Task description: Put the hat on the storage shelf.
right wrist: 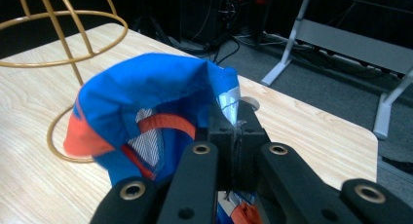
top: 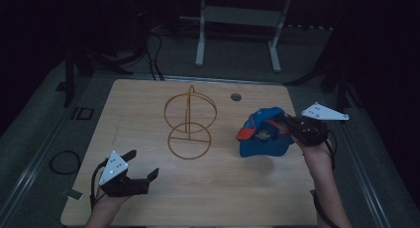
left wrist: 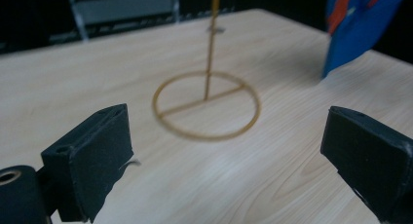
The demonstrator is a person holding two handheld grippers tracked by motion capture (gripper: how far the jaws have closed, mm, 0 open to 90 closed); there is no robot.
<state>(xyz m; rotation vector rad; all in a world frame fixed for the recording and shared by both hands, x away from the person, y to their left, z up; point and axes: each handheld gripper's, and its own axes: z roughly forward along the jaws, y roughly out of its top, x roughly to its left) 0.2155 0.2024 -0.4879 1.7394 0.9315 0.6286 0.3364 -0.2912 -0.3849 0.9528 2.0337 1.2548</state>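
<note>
High view has the right gripper (top: 283, 122) reaching in from the table's (top: 148, 104) right edge, jaws clamped on a blue cap (top: 262, 134) beside the gold wire stand (top: 189, 123). Left gripper (top: 143, 164) rests near the front, jaws spread, holding nothing. Right gripper view reveals the cap's (right wrist: 146, 102) hollow inside facing the camera, orange strap (right wrist: 168, 121) crossing it.

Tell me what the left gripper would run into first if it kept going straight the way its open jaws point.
Most likely the gold wire stand: its round base lies centred ahead of the left gripper, with bare table between. Depth is hard to judge, and the blue cap hangs off to one side.
</note>
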